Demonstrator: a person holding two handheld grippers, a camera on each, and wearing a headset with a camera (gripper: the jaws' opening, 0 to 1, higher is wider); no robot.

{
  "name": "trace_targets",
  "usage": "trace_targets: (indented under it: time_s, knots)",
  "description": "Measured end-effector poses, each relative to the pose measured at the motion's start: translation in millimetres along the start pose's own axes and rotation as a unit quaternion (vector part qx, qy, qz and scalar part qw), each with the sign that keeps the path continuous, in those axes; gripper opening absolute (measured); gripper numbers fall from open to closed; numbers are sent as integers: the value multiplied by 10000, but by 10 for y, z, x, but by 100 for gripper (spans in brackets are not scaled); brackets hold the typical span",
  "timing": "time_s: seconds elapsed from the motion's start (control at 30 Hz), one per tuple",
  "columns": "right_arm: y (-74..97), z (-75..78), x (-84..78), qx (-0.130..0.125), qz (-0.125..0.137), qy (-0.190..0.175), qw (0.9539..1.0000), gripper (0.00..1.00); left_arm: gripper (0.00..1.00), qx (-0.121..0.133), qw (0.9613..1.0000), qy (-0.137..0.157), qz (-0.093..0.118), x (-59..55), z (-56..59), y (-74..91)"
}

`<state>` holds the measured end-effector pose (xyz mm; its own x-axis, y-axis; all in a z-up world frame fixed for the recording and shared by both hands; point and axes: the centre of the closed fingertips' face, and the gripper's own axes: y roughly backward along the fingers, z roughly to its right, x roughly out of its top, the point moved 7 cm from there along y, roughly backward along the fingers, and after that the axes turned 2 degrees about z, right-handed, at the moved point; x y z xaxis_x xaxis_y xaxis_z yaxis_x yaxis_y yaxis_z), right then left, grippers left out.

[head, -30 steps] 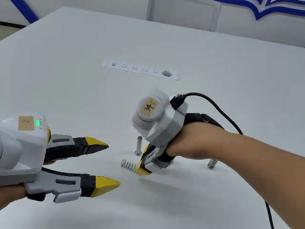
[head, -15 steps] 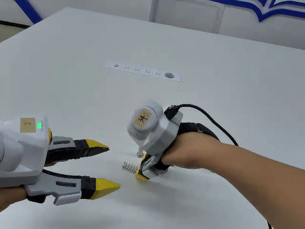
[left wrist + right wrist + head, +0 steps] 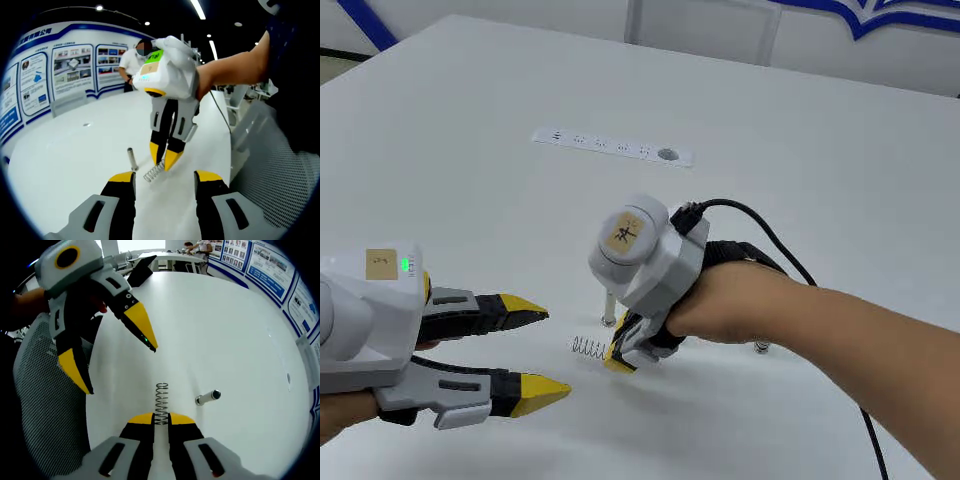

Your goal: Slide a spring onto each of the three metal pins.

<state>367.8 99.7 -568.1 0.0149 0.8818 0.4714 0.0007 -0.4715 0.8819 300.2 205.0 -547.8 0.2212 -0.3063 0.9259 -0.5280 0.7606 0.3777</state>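
Note:
My right gripper point(image 3: 620, 357) is shut on one end of a small steel spring point(image 3: 587, 347), which sticks out level, low over the white table. A bare metal pin point(image 3: 609, 308) stands upright just behind the spring. My hand partly hides a second pin point(image 3: 761, 347) to the right. In the right gripper view the spring point(image 3: 161, 402) runs straight out from the closed jaws point(image 3: 161, 420), with the pin point(image 3: 207, 397) to its right. My left gripper point(image 3: 545, 350) hovers open and empty left of the spring. The left gripper view looks past its jaws point(image 3: 165, 177) at the spring point(image 3: 152, 172) and pin point(image 3: 132, 159).
A white power strip point(image 3: 613, 147) lies farther back on the table. A black cable point(image 3: 760, 215) trails from the right gripper across the table. A mesh chair back point(image 3: 280, 180) stands at the near side. A person point(image 3: 132, 60) stands beyond the table.
The right gripper tilted briefly over the bare pin and came back. The spring stays in its jaws at about the same spot. The left gripper has held still.

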Motion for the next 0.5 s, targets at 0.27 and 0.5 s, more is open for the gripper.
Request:
trace_targets:
  time_s: [0.27, 0.5]
  knots:
    - [298, -158, 42, 254, 195, 347, 9989, 11, 45, -166, 9998, -139, 14, 50, 77, -65]
    - [493, -265, 87, 387, 287, 654, 9967, 11, 41, -330, 9991, -260, 87, 121, 151, -113]
